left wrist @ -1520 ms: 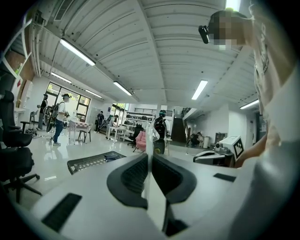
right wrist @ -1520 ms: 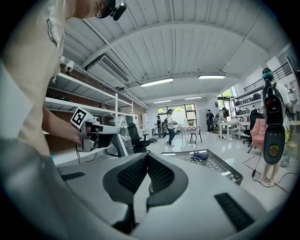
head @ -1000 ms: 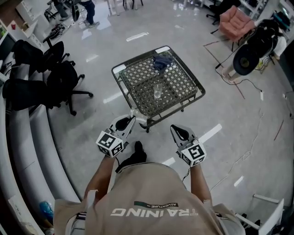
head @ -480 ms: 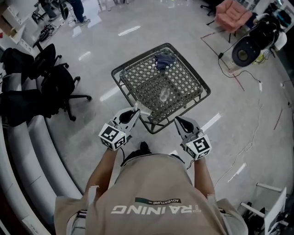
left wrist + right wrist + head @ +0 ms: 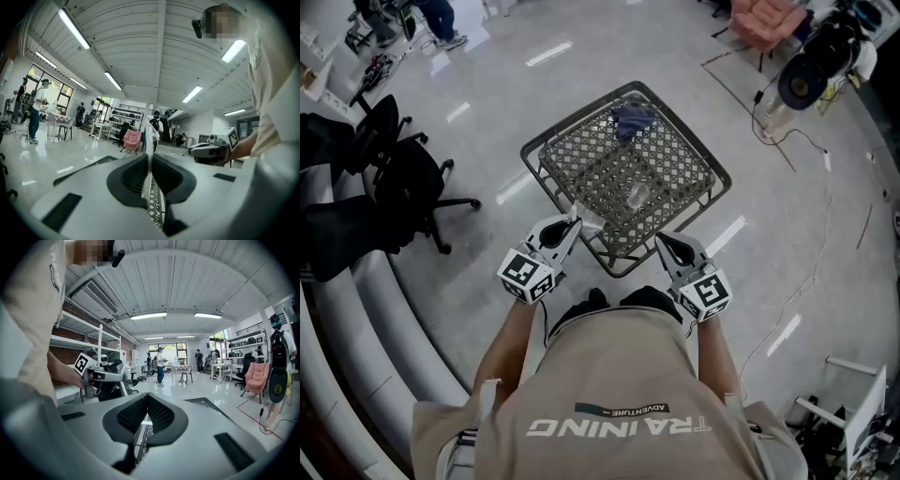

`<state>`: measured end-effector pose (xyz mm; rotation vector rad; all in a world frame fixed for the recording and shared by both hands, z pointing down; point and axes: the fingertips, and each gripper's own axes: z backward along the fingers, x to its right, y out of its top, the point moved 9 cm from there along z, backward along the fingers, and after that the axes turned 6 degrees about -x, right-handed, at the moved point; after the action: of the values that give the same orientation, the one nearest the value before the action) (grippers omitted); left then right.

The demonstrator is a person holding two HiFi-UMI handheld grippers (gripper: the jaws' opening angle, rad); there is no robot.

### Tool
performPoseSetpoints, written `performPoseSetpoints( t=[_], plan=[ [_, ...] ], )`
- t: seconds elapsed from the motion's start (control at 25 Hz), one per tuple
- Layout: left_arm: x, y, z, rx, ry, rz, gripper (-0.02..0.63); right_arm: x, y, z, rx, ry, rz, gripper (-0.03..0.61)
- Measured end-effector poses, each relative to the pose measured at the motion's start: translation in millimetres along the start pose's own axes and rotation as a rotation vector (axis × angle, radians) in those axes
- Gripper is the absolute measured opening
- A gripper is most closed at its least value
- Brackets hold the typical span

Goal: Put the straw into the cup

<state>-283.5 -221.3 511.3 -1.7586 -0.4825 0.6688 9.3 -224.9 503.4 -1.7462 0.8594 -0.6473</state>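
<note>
L gripper (image 5: 570, 228): jaws nearly together, clamped on the straw (image 5: 150, 138). Straw is thin and pale, stands upright betw. the jaws and sticks up past the tips. In the head view I hold it at the near-left edge of the table (image 5: 675, 169).

R gripper (image 5: 664, 244): jaws closed tip to tip, nothing betw. them. Table mesh shows through the slit lower down. It sits at the table's near-right edge, approx. level w/ my L gripper and well apart from it.

Cup (image 5: 636, 195): clear glass, upright on the mesh top, near the middle and slightly toward my side. It is ahead of both grippers; neither touches it. Straw not yet in the cup.

Also on table: blue cloth (image 5: 633, 119), crumpled, at the far corner, well apart from the cup.

Surroundings: glossy floor (image 5: 534, 56); black office chairs (image 5: 403, 178) to the left.
</note>
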Motion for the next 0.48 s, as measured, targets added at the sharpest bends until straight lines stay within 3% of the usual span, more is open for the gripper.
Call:
performPoseSetpoints(
  t=[0.24,0.48],
  plan=[
    [-4,2,-15,-0.024,-0.001,-0.004,0.040,14,-7,-4,-0.007,0.006,-0.022,0.018],
    [-9,21,-53,-0.017,0.030,-0.005,0.040,56,1,-14,-0.003,0.035,0.006,0.018]
  ],
)
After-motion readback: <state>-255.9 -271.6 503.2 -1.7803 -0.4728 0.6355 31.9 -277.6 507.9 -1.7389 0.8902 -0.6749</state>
